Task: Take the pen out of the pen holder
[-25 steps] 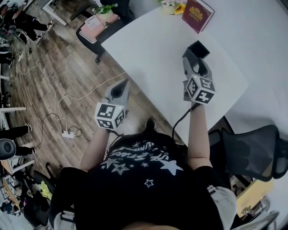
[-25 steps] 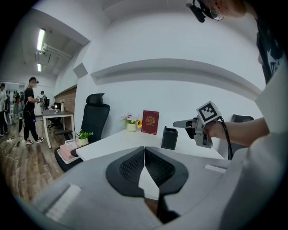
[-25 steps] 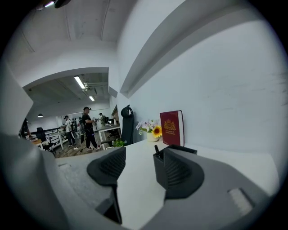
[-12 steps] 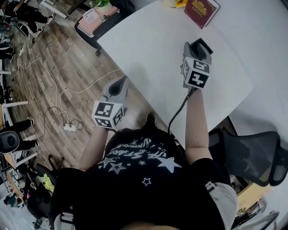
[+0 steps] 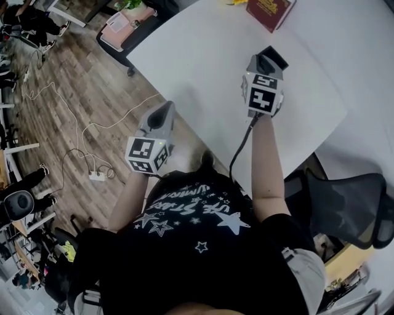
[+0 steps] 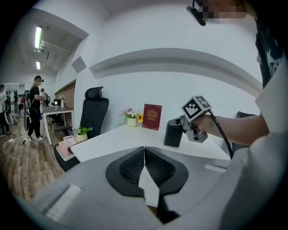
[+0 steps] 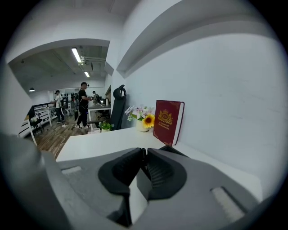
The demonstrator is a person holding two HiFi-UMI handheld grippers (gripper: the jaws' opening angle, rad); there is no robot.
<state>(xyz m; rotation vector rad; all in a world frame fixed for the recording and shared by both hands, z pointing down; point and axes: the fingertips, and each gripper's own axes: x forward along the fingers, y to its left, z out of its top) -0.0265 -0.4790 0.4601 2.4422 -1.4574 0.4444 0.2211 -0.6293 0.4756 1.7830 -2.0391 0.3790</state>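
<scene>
A black square pen holder (image 5: 276, 57) stands on the white table (image 5: 203, 67). My right gripper (image 5: 266, 65) hangs right over its near rim, and its jaws are closing. In the right gripper view the pads (image 7: 158, 167) stand almost together, and a thin dark sliver between their tips looks like the pen's top (image 7: 144, 154). The holder (image 7: 173, 152) is mostly hidden behind the jaws. My left gripper (image 5: 163, 112) hovers off the table's edge above the floor, shut with nothing in it (image 6: 144, 154). From there I see the holder (image 6: 173, 133) and the right gripper (image 6: 182, 124).
A red book (image 5: 269, 8) leans against the wall behind the holder, next to a small flower pot (image 7: 144, 120). A black mesh chair (image 5: 345, 206) stands at my right. Another office chair (image 6: 93, 112) stands at the table's far end. Cables (image 5: 80, 141) lie on the wooden floor.
The right gripper's jaws have gone from wide open to nearly together over the holder, and the gripper has shifted slightly toward it. The left gripper has hardly moved.
</scene>
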